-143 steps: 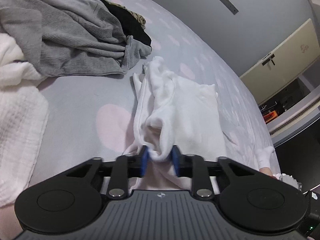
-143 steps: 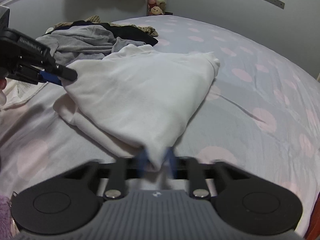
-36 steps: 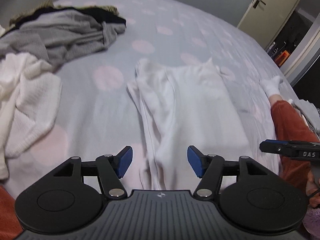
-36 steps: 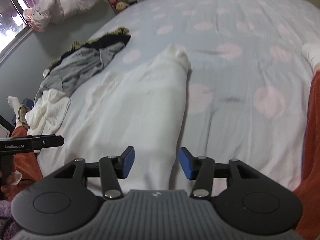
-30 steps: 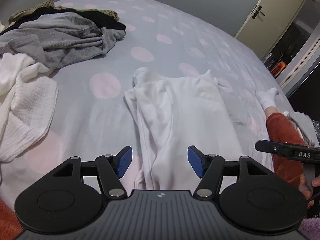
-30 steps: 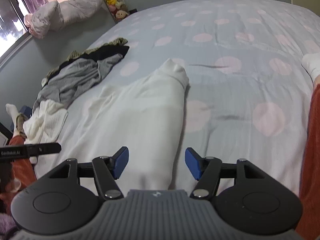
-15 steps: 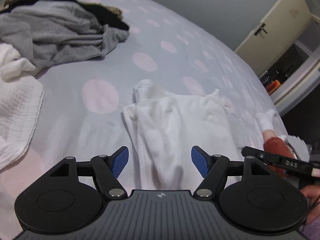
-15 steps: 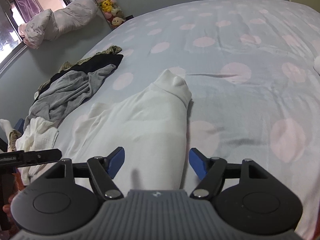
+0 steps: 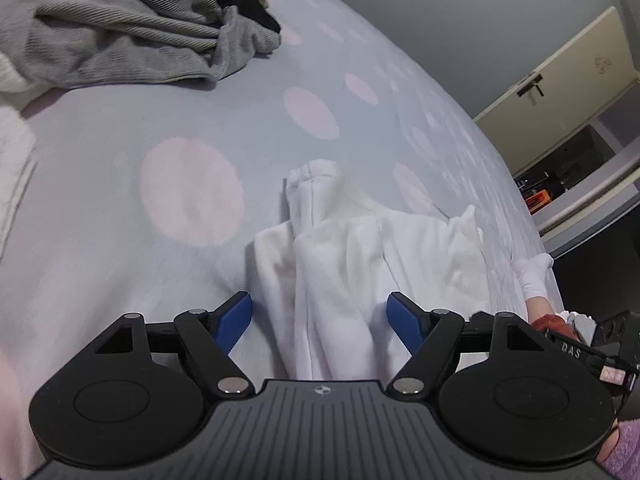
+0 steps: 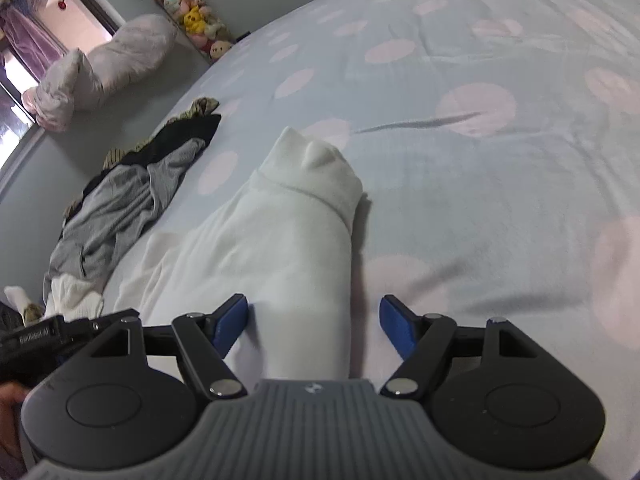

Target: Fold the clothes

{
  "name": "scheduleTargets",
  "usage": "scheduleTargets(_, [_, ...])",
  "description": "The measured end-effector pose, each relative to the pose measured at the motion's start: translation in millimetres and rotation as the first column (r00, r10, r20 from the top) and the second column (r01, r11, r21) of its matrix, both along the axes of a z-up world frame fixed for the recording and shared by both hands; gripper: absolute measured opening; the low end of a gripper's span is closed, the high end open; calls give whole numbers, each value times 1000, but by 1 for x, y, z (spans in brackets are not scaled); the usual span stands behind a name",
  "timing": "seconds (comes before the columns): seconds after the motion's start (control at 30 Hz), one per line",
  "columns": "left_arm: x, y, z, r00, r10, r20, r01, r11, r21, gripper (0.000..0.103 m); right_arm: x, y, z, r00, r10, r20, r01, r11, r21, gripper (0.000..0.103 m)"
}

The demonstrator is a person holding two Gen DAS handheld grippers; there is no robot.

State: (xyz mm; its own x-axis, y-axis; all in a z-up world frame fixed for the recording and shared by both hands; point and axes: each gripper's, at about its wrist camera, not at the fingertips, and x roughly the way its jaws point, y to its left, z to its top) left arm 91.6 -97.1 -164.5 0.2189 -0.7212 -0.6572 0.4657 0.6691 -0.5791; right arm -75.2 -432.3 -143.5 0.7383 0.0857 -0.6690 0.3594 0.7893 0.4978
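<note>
Left gripper (image 9: 319, 316) and right gripper (image 10: 313, 320): both angled downward over white garment (image 9: 360, 264), jaws wide, left opening, gripping nothing.

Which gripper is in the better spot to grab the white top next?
Probably the left gripper: its opening jaws straddle a raised ridge of the white top. The open right gripper faces a broad smooth fold, harder to pinch.

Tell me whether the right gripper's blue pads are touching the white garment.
Apart. In the right wrist view the right gripper has its jaws wide, and the blue pads stand clear on both sides of the white garment, bedsheet visible beside the right one.
</note>
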Motion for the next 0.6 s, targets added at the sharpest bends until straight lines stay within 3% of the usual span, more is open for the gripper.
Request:
scheduleTargets(0.07, [2,-2,-2,1000,-4,14,5,1000,-16,69,4,-3,-3,1000,-2,19,1,1000,6,76])
scheduleTargets(0.13, [4,-2,-5,1000,1,23,0,1000,-31,58,6,-6,-5,999,1,39,-1,1000,10,76])
scheduleTargets(0.2, [8,-2,-8,1000,13,20,-12,999,-47,39,9,-8,-8,998,3,60,-4,1000,13,76])
scheduleTargets(0.23, [10,-1,-9,1000,16,11,-16,998,-58,36,10,-10,-9,998,4,70,-5,1000,15,73])
scheduleTargets(0.3, [14,0,-12,1000,22,-7,-22,996,-81,28,12,-14,-10,996,-2,87,-1,999,32,62])
scheduleTargets(0.37, [13,-1,-11,1000,18,4,-17,996,-86,23,12,-17,-13,995,-9,100,2,997,72,34])
scheduleTargets(0.47, [10,-1,-5,999,14,35,-10,996,-93,19,11,-19,-14,993,-16,119,3,994,108,22])
scheduleTargets(0.6, [-1,1,15,996,17,93,-7,995,-104,17,7,-10,1,987,5,160,-15,998,58,18])
